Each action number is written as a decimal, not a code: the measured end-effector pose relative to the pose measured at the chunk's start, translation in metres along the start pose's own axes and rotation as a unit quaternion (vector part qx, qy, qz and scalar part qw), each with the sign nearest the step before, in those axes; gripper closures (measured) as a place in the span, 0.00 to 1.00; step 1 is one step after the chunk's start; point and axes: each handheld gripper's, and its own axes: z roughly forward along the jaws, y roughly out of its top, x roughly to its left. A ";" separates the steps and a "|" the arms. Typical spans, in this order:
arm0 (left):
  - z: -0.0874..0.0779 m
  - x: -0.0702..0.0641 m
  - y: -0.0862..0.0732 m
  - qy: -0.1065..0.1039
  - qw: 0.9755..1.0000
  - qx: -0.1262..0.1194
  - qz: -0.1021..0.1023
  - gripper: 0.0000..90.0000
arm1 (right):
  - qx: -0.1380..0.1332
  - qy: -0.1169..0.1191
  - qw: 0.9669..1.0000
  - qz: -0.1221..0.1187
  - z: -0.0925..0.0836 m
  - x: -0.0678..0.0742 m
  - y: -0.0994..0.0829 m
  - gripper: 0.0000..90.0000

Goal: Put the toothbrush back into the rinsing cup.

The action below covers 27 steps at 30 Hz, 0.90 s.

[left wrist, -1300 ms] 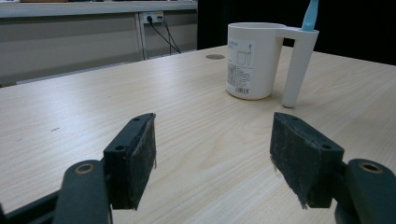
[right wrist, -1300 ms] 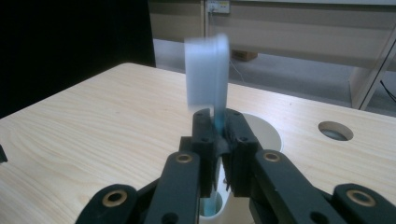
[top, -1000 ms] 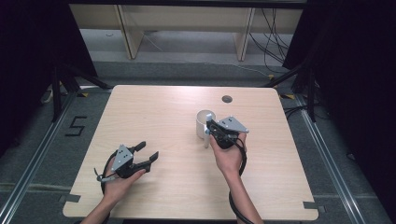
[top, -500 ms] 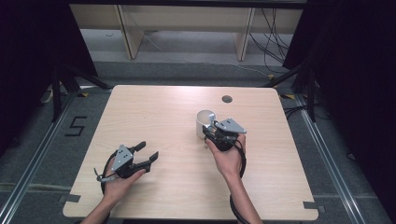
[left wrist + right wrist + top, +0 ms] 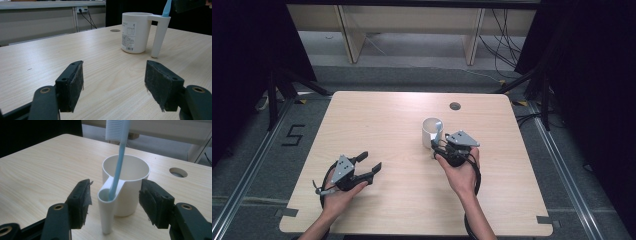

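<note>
The right claw (image 5: 441, 148) is held low over the bench (image 5: 377, 120), pointing toward 11 o'clock at the white cup (image 5: 431, 132). Its jaws have just been opening and now stand wide on both sides of the cup's hollow handle, touching nothing. Earlier they were nearly shut there. A blue toothbrush (image 5: 117, 162) stands upright in the handle. The left claw (image 5: 368, 167) rests at 7 o'clock, wide and empty.
</note>
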 end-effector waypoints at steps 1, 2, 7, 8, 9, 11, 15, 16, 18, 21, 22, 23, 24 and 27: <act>0.000 0.000 0.000 0.000 1.000 0.000 0.000 0.34 | 0.003 0.000 1.000 0.019 -0.001 0.002 -0.001 0.48; 0.000 0.000 0.000 0.000 1.000 0.000 0.001 0.34 | 0.002 0.001 1.000 0.011 -0.002 0.001 -0.001 0.48; 0.000 0.000 0.000 0.001 1.000 0.000 0.001 0.34 | 0.002 0.004 1.000 0.012 -0.009 -0.002 -0.005 0.48; 0.000 0.000 0.000 0.001 1.000 0.000 0.001 0.34 | 0.007 0.003 1.000 0.006 -0.012 -0.003 -0.006 0.48; 0.000 0.000 0.000 0.001 1.000 -0.001 0.000 0.34 | 0.010 0.005 1.000 0.011 -0.014 -0.004 -0.007 0.48; 0.000 0.000 0.000 0.001 1.000 0.000 0.000 0.34 | 0.010 -0.001 1.000 0.004 -0.018 -0.007 -0.012 0.48; 0.000 0.000 0.000 0.001 1.000 0.001 0.000 0.34 | 0.020 -0.002 1.000 0.010 -0.025 -0.011 -0.020 0.48; 0.000 -0.001 0.000 0.001 1.000 0.001 0.000 0.34 | 0.019 -0.005 1.000 0.008 -0.027 -0.013 -0.023 0.49; 0.000 -0.001 0.000 0.001 1.000 0.001 0.000 0.34 | 0.017 -0.005 1.000 0.009 -0.029 -0.016 -0.029 0.49; 0.000 0.000 0.000 0.001 1.000 0.001 0.000 0.34 | 0.025 -0.008 1.000 0.015 -0.034 -0.019 -0.035 0.49; 0.000 0.000 0.000 0.002 1.000 0.001 -0.001 0.34 | 0.027 -0.012 0.999 0.018 -0.035 -0.019 -0.037 0.49; 0.000 -0.001 0.000 0.002 1.000 0.001 0.000 0.34 | 0.023 -0.006 1.000 0.017 -0.035 -0.020 -0.040 0.49; 0.000 -0.001 0.000 0.002 1.000 0.001 0.000 0.34 | 0.027 -0.010 0.999 0.020 -0.037 -0.021 -0.042 0.49; 0.000 -0.001 0.000 0.002 1.000 0.001 0.000 0.34 | 0.028 -0.012 0.999 0.025 -0.041 -0.023 -0.046 0.49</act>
